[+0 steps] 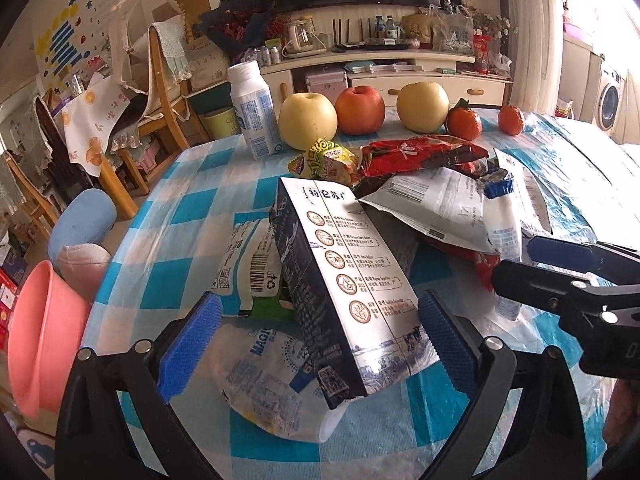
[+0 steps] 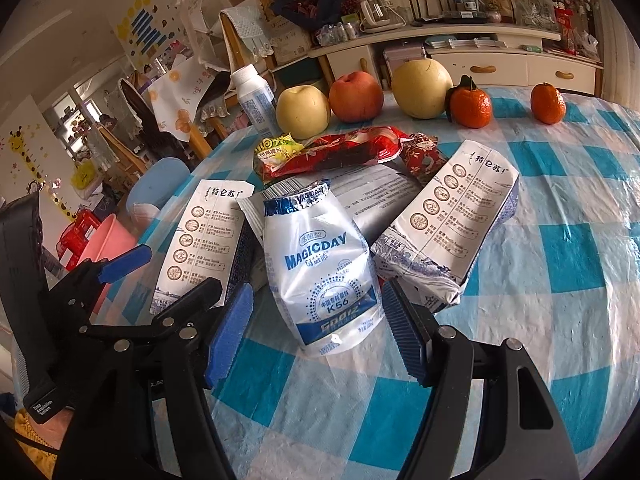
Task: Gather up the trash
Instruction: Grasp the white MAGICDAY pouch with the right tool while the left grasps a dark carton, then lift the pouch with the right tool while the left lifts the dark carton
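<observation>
Trash lies in a heap on the blue checked tablecloth. My left gripper is open around a tilted white and dark milk carton, which rests on a crumpled white pouch; its left pad stands well clear of the carton. My right gripper is open, its pads either side of a silver-blue MAGICDAY pouch without pressing it. A second carton lies to the right of that pouch. A red wrapper and a yellow-green wrapper lie behind.
Along the far table edge stand a white bottle, two pears, an apple and two tangerines. A pink bin sits below the table's left edge, next to a blue stool. Chairs crowd the left.
</observation>
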Tool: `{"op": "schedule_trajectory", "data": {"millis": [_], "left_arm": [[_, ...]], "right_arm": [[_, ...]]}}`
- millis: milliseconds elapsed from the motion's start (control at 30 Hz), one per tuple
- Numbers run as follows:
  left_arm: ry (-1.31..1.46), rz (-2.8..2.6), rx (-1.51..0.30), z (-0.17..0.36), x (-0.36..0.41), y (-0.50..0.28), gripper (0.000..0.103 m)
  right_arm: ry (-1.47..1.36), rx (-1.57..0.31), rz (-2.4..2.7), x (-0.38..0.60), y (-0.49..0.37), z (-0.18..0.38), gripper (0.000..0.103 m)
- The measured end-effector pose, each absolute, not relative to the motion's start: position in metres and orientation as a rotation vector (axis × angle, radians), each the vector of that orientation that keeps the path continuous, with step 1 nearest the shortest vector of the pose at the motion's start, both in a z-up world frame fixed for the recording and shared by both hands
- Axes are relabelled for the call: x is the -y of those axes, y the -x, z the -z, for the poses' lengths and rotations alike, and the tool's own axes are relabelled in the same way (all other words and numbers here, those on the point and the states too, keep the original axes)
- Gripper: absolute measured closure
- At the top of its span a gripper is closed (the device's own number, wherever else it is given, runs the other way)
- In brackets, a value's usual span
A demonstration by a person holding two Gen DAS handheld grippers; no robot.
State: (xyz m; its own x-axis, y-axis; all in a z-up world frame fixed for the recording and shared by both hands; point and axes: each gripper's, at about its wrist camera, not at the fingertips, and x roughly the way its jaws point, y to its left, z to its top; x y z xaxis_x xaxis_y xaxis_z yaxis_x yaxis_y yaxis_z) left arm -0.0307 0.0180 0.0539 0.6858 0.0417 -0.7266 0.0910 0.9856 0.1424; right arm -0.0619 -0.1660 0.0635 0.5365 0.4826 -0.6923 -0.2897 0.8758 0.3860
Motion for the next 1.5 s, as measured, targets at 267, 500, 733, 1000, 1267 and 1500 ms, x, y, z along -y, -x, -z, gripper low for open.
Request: {"op": "schedule_trajectory", "data": {"millis": [267,500,733,1000,1267,1500], "left_arm": [[-0.115,0.047,-0.878,-0.044,-0.033,0.017,0.009],[-0.071,0.008,-0.904,-0.039,-0.06,0.014,0.009],[-0.026,-0.006,-0.881,-0.043,-0.071,0.013,0.021],[0.093,0.027,-0.895,-0.04,-0.087,0.012,0.051],[0.159,0.092,-0.893,-0.043,-0.094,0.021,0.064],[0.133,0.152,-0.865,-0.049,-0.092,0.027,0.041]], "right_arm": [[-0.219,-0.918,-0.449,0.161,0.043,-0.054,0.034],[-0.183,-0.914,-0.45,0.16,0.043,-0.057,0.05],[-0.155,-0.887,-0.453,0.157,0.048,-0.065,0.05],[-0.108,-0.883,-0.496,0.143,0.06,-0.07,0.051],[-0.097,-0.908,-0.528,0.134,0.064,-0.069,0.051],[-0.144,-0.973,-0.529,0.137,0.06,-0.058,0.051]]}}
